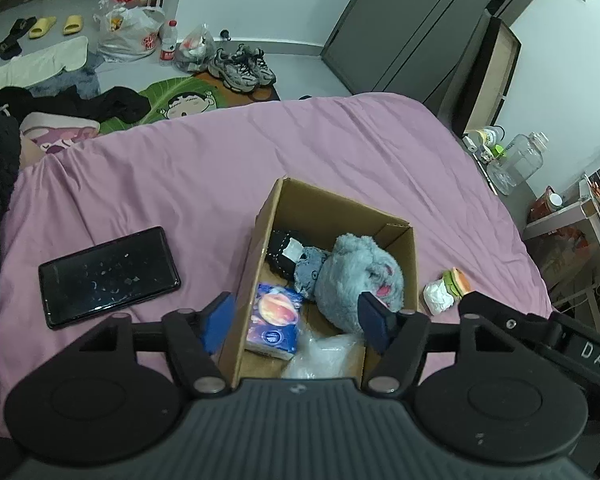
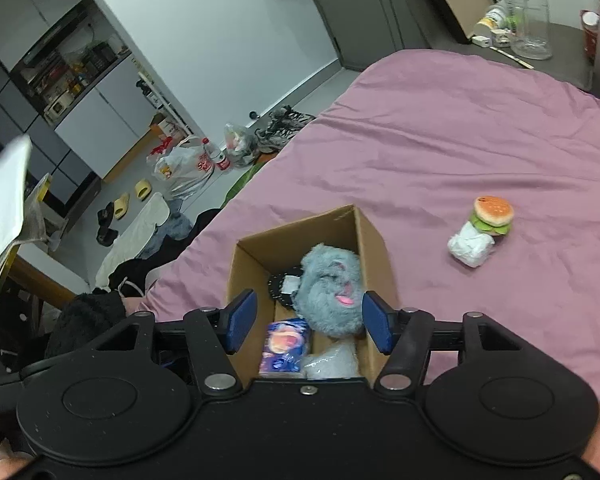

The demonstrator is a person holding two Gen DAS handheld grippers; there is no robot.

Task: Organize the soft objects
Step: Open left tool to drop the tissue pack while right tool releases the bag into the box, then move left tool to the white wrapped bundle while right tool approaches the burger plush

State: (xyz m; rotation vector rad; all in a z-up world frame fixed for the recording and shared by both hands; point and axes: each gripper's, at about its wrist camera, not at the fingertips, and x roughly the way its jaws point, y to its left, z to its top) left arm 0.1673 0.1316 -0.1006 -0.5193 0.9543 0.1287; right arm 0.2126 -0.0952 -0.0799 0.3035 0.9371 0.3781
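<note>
The burger toy (image 2: 485, 226) lies loose on the bed (image 2: 440, 128), right of the box (image 2: 374, 248), which holds the plush (image 2: 330, 292) and tissues (image 2: 286, 344). My left tongs (image 1: 298, 318) and right tongs (image 2: 310, 322) hang spread and empty over the box, free to fetch it.

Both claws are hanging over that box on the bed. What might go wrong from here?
Three things, I'd guess. The cardboard box sits on a soft pink sheet, so a nudge from the open right gripper might tip it. The grey plush already fills much of it, so the burger toy, outside on the sheet, may fit poorly. The phone lies near the open left gripper and might get knocked.
</note>
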